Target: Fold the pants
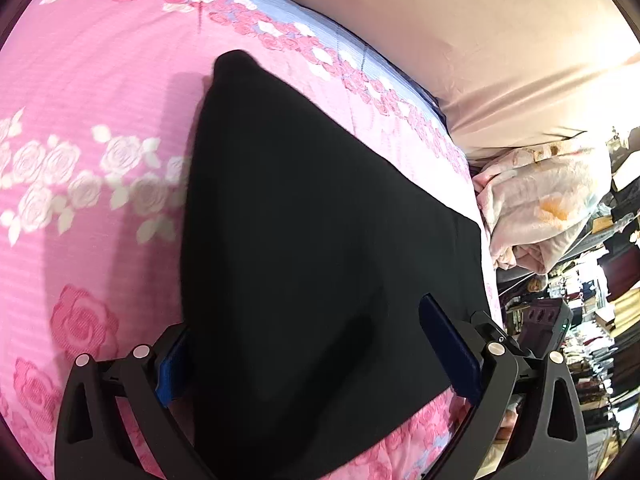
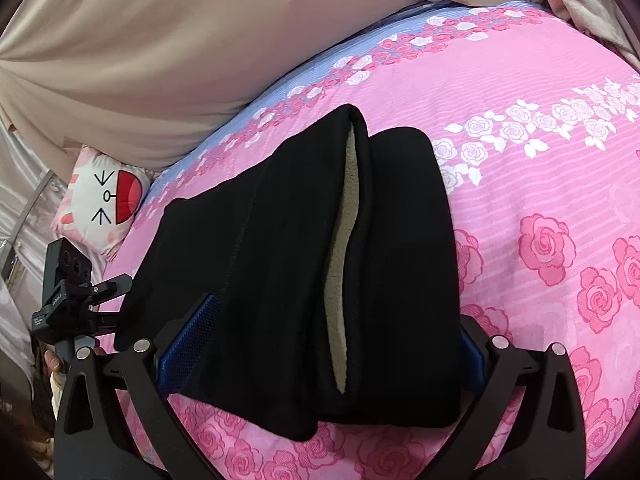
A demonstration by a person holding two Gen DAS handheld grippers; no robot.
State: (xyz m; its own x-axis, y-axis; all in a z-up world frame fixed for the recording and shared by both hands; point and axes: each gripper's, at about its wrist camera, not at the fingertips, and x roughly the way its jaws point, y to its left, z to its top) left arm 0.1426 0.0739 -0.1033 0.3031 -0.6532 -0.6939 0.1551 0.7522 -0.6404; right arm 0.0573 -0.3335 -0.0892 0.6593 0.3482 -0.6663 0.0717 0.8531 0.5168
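Observation:
The black pants [image 1: 312, 240] lie folded on the pink rose bedspread [image 1: 80, 92]. In the right wrist view the pants [image 2: 280, 260] show stacked layers with a cream fleece lining [image 2: 340, 248] at the open edge. My left gripper [image 1: 316, 344] is open, its blue-padded fingers [image 1: 448, 344] on either side of the pants' near part. My right gripper [image 2: 320, 344] is open too, its fingers [image 2: 188, 332] spread on both sides of the folded stack. The left gripper also shows at the left edge of the right wrist view [image 2: 76, 292].
A beige curtain [image 2: 140, 40] hangs behind the bed. A white cat-face cushion [image 2: 104, 200] lies at the bed's far left corner. A bundled floral blanket [image 1: 536, 208] and cluttered shelves [image 1: 592, 300] stand off the bed's edge.

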